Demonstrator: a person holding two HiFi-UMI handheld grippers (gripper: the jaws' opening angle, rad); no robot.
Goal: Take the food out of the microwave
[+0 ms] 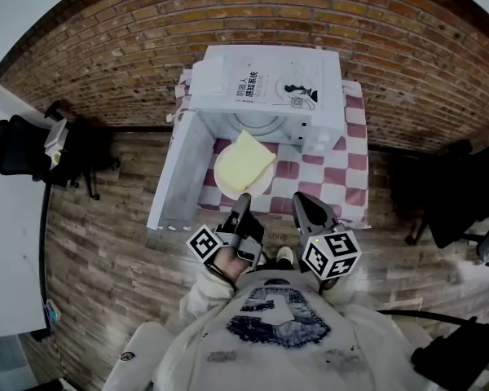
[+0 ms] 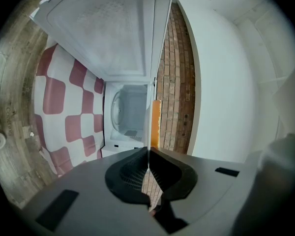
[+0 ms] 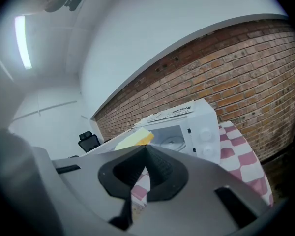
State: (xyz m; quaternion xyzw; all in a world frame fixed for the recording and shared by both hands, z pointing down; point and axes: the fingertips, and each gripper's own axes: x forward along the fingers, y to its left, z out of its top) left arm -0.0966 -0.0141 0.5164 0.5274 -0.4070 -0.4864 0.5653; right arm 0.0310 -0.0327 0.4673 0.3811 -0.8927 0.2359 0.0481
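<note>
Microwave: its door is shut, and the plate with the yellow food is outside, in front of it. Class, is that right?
No. The head view shows the microwave with its door standing open, swung to the left. The plate with the yellow food is outside, in front of it.

I log the microwave [image 1: 265,88] casing as smooth with a slight sheen, plastic or painted metal I cannot tell; the check cloth [image 1: 346,182] under it is matt fabric. Brick wall [image 1: 130,47] rough and matt, floor [image 1: 106,235] wood-grain plank. Left gripper [image 2: 148,156] and right gripper [image 3: 146,151] have matt grey plastic shells and ribbed black pads [image 2: 130,173]; plate [image 1: 262,188] smooth, food [image 1: 244,160] matt.
</note>
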